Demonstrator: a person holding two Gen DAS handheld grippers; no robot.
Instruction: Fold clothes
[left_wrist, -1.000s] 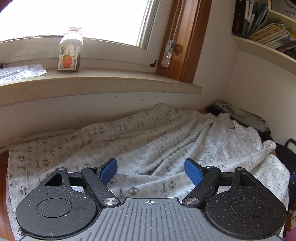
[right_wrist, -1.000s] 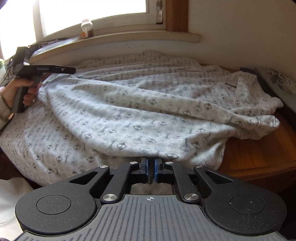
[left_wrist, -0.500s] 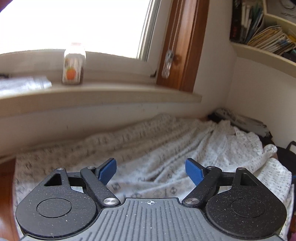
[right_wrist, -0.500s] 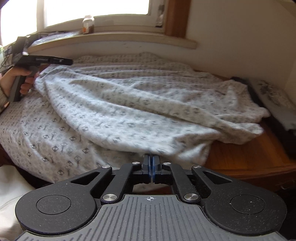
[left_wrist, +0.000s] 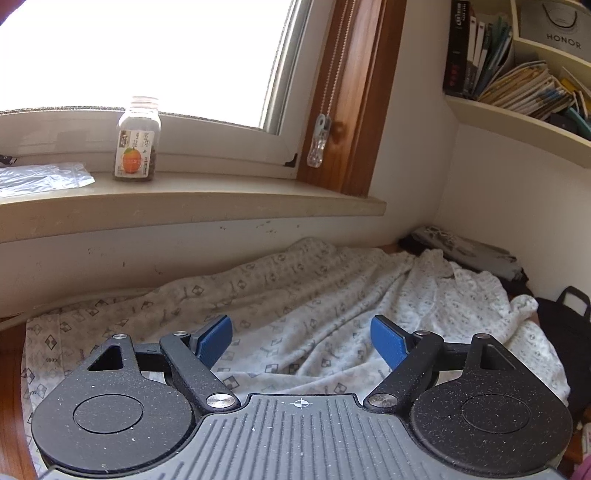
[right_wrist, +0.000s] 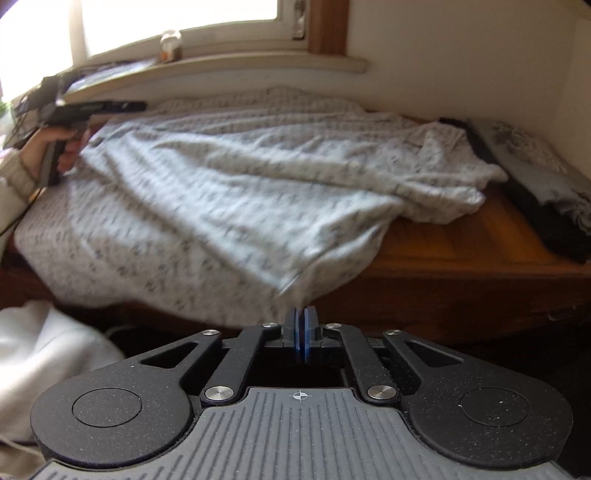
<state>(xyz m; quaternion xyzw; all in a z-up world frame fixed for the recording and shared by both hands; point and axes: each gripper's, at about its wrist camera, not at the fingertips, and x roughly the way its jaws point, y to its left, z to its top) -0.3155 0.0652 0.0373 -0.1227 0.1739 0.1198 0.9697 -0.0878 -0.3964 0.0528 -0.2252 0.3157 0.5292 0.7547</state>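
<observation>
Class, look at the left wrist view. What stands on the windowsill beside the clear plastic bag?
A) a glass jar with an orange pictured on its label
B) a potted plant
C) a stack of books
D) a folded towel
A: a glass jar with an orange on its label stands on the windowsill, right of the plastic bag.

daylight from the blown-out window (left_wrist: 129, 48); right view motion-blurred, edges fisheye-bent.

- We count one white patterned cotton garment (left_wrist: 332, 306) spread across the wooden surface.
- We count two black two-finger grippers with blue pads: left (left_wrist: 301, 338), right (right_wrist: 300, 334).
- One clear glass jar with an orange label (left_wrist: 137, 144) stands on the far windowsill.
- One dark folded pile (right_wrist: 539, 192) lies far right.
</observation>
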